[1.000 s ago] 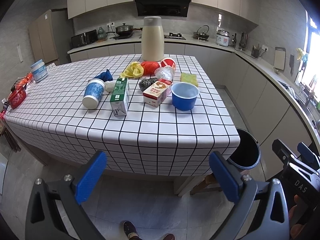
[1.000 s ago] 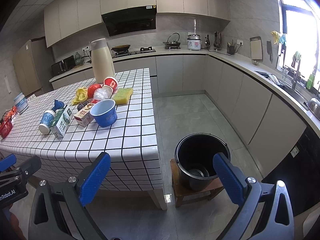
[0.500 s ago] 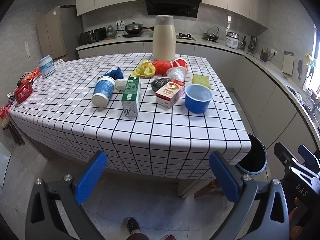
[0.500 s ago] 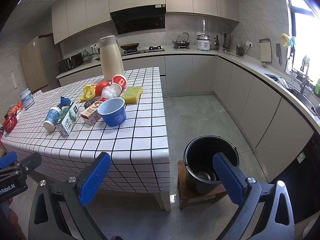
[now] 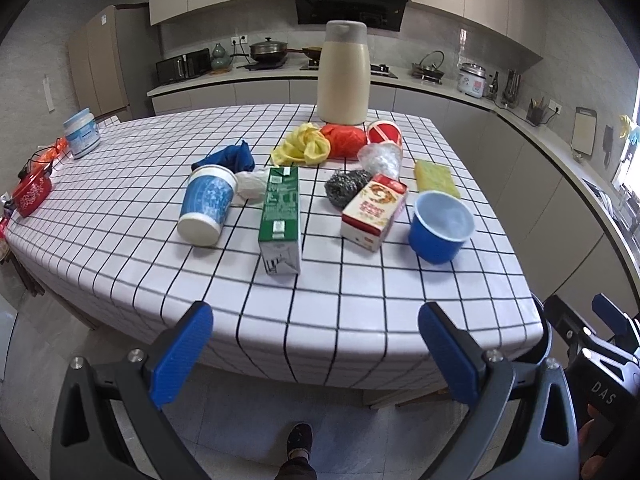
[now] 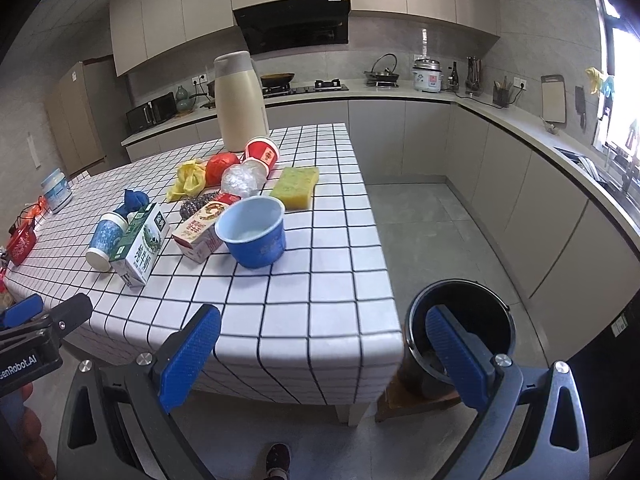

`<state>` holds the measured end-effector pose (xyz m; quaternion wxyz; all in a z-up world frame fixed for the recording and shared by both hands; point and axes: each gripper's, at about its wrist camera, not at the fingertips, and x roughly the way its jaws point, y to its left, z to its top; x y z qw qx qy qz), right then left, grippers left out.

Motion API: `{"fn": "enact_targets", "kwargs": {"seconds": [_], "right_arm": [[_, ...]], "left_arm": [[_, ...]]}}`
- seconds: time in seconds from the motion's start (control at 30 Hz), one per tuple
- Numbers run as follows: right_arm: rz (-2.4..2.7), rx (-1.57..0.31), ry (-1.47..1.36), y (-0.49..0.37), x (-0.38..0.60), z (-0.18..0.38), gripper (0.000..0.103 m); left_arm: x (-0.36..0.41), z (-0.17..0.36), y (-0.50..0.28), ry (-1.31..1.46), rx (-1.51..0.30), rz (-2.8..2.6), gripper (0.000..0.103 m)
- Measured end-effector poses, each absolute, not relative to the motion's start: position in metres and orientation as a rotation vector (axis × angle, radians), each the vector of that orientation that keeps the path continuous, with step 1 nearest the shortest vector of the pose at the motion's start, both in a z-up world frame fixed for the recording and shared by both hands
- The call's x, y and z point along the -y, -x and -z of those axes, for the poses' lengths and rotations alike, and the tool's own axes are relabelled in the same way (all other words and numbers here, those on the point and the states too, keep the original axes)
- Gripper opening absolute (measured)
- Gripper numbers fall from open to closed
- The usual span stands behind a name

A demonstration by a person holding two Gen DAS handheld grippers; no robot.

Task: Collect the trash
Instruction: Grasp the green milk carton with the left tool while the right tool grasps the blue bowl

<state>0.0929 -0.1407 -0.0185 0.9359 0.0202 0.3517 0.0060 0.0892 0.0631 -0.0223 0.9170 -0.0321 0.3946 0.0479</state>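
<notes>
Trash lies on the checked table: a green milk carton, a tipped blue paper cup, a red-and-white box, a blue bowl, a steel scourer, a yellow sponge, and yellow, red and blue bags. A black bin stands on a low stool right of the table. My left gripper is open and empty, before the table's near edge. My right gripper is open and empty, by the table's corner above the bin.
A tall beige thermos stands at the table's far side. A white tub and a red container sit at the left end. Kitchen counters run along the back and right walls. A grey tiled floor lies between table and counters.
Both grippers have moved forward and nearer the table, so the trash looks larger. Both stay open and empty.
</notes>
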Motion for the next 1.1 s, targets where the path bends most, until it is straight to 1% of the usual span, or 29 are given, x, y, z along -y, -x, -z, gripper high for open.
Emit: {"fn": "enact_targets", "kwargs": {"seconds": [0.4,0.47,0.63,0.73,0.8,0.87,1.0,1.03,1.07,1.1], "right_arm": [[0.005,-0.753,-0.035,-0.178,0.099,0.032,0.103],[0.017,-0.760,-0.035,-0.189,0.097,0.035,0.103],[0.051,-0.769,-0.055,-0.214,0.098,0.040,0.103],[0.070,-0.776,-0.060,-0.227,0.097,0.044,0.103],[0.076,-0.784,-0.060,-0.234,0.096,0.046,0.099],[0.075,-0.798,-0.065,-0.243,0.095,0.051,0.088],[0.066,-0.832,-0.068,-0.257,0.093,0.061,0.075],[0.066,-0.840,-0.070,-0.259,0.093,0.064,0.069],[0.063,-0.852,-0.075,-0.262,0.093,0.067,0.062],[0.059,-0.862,-0.080,-0.265,0.093,0.070,0.060]], "left_arm": [[-0.098,0.042,-0.167,0.063,-0.849,-0.062,0.102],[-0.099,0.047,-0.179,0.052,-0.861,-0.053,0.101],[-0.100,0.058,-0.204,0.043,-0.900,-0.012,0.093],[-0.102,0.064,-0.215,0.041,-0.922,0.001,0.090],[-0.103,0.068,-0.220,0.042,-0.932,0.009,0.087],[-0.104,0.073,-0.224,0.041,-0.946,0.020,0.083],[-0.106,0.081,-0.229,0.043,-0.975,0.038,0.069],[-0.107,0.083,-0.230,0.046,-0.983,0.040,0.065],[-0.107,0.085,-0.231,0.048,-0.989,0.040,0.063],[-0.108,0.086,-0.231,0.052,-0.991,0.041,0.059]]}}
